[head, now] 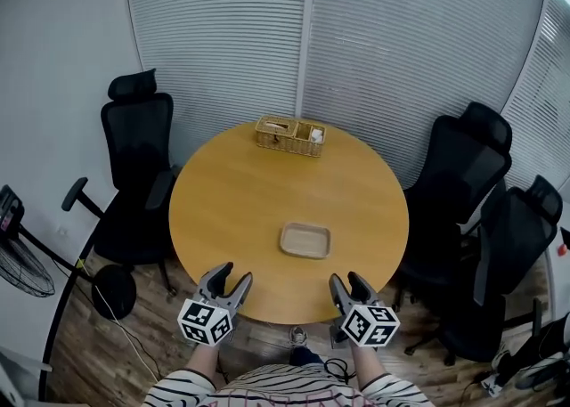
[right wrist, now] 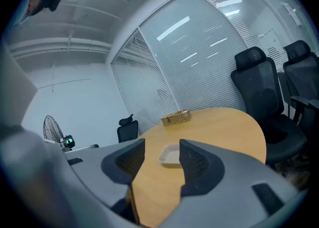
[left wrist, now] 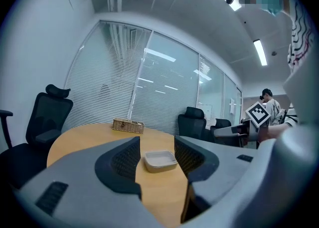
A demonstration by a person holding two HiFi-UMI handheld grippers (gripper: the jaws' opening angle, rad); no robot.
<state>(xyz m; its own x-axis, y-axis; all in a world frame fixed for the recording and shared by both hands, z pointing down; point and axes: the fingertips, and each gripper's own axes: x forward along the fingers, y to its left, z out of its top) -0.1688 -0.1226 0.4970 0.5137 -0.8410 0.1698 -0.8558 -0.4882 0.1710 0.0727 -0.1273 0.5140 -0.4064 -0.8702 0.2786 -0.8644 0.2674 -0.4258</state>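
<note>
Head view: left gripper (head: 233, 273) and right gripper (head: 346, 278) hover at the worktop (head: 223, 200) edge, lower frame, both released, jaws apart, nothing between them. Tray (head: 305, 240) sits mid-frame, just ahead; basket (head: 290, 135) at the far rim. We'd approach level, square to the tray rim.

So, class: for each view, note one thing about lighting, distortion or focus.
Head view: even light, tray sharp, wide-angle lens tilts the chairs outward. Left gripper view: dark round corners, ceiling lamp glares. Right gripper view: lamp reflections streak the glass wall.
</note>
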